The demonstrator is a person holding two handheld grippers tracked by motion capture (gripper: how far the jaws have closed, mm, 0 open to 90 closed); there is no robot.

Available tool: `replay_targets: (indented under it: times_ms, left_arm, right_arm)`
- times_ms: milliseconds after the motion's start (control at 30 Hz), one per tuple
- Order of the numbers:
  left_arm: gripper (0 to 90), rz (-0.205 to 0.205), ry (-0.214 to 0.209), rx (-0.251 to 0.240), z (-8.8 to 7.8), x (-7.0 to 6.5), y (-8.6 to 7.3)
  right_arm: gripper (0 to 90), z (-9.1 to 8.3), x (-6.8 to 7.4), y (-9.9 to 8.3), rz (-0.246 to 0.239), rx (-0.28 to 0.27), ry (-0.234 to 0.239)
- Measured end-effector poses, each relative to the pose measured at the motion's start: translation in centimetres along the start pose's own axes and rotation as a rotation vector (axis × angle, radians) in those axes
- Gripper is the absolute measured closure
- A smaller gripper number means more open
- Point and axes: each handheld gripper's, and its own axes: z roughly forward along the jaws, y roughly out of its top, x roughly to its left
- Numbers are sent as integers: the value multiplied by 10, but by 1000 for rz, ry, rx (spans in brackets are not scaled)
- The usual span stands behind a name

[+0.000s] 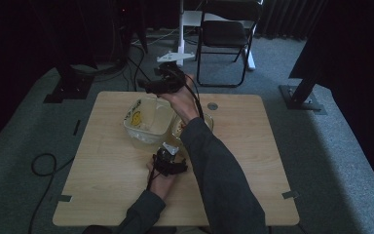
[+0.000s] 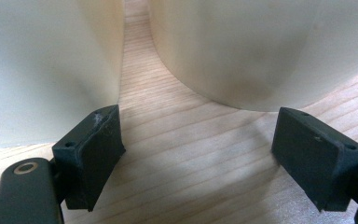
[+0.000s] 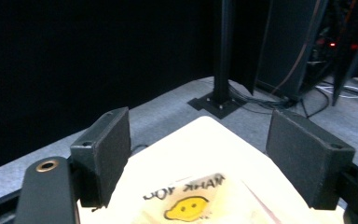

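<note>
A clear square plastic tub [image 1: 148, 127] stands on the wooden table [image 1: 107, 175], with a bag bearing a yellow smiley face [image 1: 136, 117] inside it. A round pale bowl [image 1: 205, 120] sits just to its right, partly behind the person's right sleeve. My right gripper [image 1: 148, 87] hovers open over the tub's far rim, and the smiley bag [image 3: 186, 206] lies below its empty jaws [image 3: 198, 121]. My left gripper [image 1: 168, 147] rests low on the table before the tub, open [image 2: 196, 116], facing the gap between the tub wall [image 2: 42, 60] and the bowl [image 2: 261, 46].
A small grey disc [image 1: 213, 106] lies on the table's far side. Beyond the table stand a black folding chair [image 1: 226, 34] and black stand bases [image 1: 65, 90] [image 1: 302, 97]. A cable loop [image 1: 41, 163] lies on the carpet at left.
</note>
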Motion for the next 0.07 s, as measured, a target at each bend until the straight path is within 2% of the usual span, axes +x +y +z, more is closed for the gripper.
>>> replay_targets:
  times_ms: [67]
  left_arm:
    - [164, 0, 0, 0, 0, 0, 0]
  right_arm:
    - [217, -3, -2, -1, 2, 1, -11]
